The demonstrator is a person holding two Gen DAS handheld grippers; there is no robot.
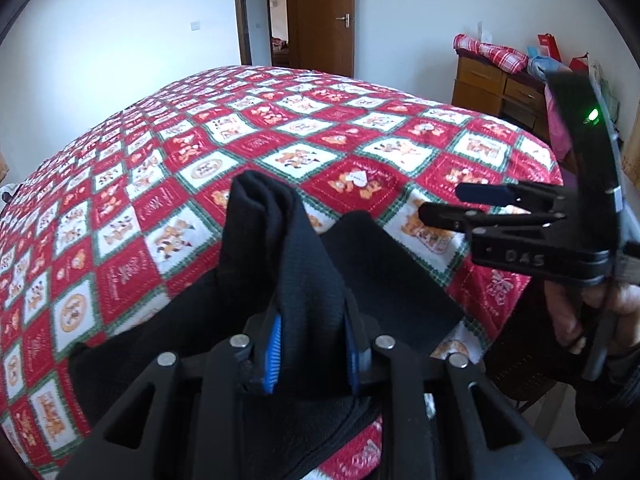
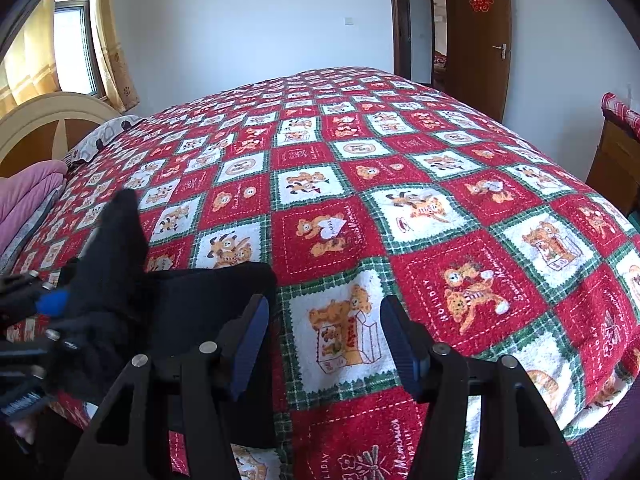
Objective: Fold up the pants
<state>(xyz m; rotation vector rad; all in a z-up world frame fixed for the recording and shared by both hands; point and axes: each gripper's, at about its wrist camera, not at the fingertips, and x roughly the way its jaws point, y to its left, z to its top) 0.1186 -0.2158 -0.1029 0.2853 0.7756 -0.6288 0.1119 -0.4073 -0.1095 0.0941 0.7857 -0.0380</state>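
Left gripper [image 1: 312,344] nearest the lens, blue pads [image 1: 273,360] pinching a raised fold of black pants [image 1: 296,248]; fabric stands up in a peak between the fingers. Rest of the pants spread flat beneath, on the near edge of the bed [image 1: 248,148], over a red, white and green checked bedspread with bear prints. One flat rectangular section [image 1: 400,280] extends to the right of the peak.

Right gripper [image 2: 324,344] spread, nothing between the pads, only bedspread visible through the gap. Hovers just right of the pants [image 2: 200,300], left finger [image 2: 250,344] over the edge of the dark cloth; contact cannot be told. Seen from the left wrist view as a black frame with a green light, held by a hand [image 1: 592,316].

Brown door [image 1: 320,20] with a red paper ornament at far wall. Wooden dresser [image 1: 496,84] to the right, red checked cloth on top. Headboard [image 2: 44,120] and curtained window [image 2: 76,36] at left in the right wrist view.
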